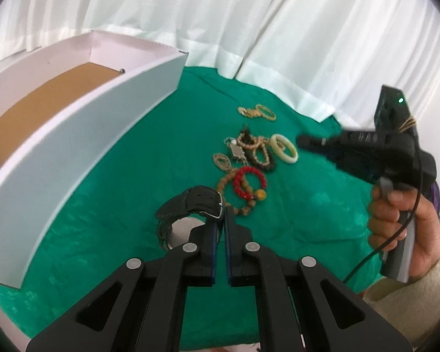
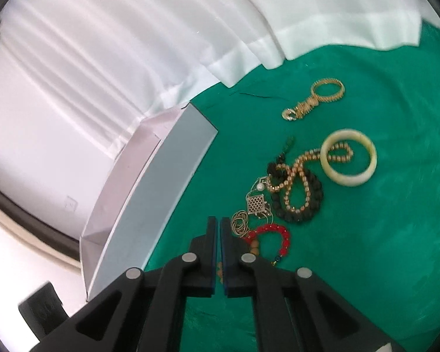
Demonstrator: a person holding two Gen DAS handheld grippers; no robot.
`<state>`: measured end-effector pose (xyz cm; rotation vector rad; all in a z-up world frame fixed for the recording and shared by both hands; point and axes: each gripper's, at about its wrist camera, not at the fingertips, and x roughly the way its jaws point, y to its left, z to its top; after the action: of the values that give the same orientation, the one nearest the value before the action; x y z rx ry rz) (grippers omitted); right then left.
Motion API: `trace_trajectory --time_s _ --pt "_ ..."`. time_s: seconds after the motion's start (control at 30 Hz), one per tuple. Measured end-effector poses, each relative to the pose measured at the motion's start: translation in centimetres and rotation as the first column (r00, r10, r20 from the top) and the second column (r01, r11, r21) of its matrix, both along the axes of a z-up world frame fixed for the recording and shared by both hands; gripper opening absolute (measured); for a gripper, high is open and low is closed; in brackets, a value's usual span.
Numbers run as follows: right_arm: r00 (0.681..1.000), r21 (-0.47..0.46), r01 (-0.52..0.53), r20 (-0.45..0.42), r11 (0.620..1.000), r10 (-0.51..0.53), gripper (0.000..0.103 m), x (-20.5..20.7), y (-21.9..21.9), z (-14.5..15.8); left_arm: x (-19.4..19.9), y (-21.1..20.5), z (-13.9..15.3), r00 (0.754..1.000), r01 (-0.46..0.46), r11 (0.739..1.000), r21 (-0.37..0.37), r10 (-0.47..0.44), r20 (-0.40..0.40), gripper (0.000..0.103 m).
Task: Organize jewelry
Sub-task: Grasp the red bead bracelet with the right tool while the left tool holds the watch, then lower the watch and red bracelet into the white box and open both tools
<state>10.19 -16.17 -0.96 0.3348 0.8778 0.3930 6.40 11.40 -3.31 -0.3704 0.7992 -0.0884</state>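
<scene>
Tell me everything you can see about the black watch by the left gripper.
The black watch has a dark strap that looks like leather, with punched holes and a silver metal buckle. The strap curves in a closed loop standing on its edge over the green cloth. A pale round part, perhaps the case, shows inside the loop. The left gripper is shut on the strap at the buckle end. Whether the watch still touches the cloth cannot be told.

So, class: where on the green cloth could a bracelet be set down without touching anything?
Free: the green cloth right of the red bead bracelet, and the strip between the white box and the jewelry. Crowded: the tangle around the cream bangle and black bead bracelet.
</scene>
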Motion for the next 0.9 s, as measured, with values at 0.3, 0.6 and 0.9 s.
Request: trace_trajectory --time_s 0.3,0.6,0.9 --pt "0.944 0.104 0.146 -0.312 0.984 -0.107 0.029 1.9 -2.0 -9.1 0.1 0.2 -1.0 0.999 -0.013 1.0 0.001 0.013 -0.032 0.002" --pt "0.882 0.219 0.354 -0.4 0.909 -0.247 0.026 1.8 -2.3 -11.5 0.3 0.3 -1.3 0.999 -0.013 1.0 -0.02 0.012 -0.041 0.002" --pt "0.93 0.041 0.282 -0.258 0.959 -0.263 0.017 2.1 -0.2 -9.2 -0.3 0.9 -1.0 0.999 -0.015 0.999 -0.033 0.013 -0.049 0.002"
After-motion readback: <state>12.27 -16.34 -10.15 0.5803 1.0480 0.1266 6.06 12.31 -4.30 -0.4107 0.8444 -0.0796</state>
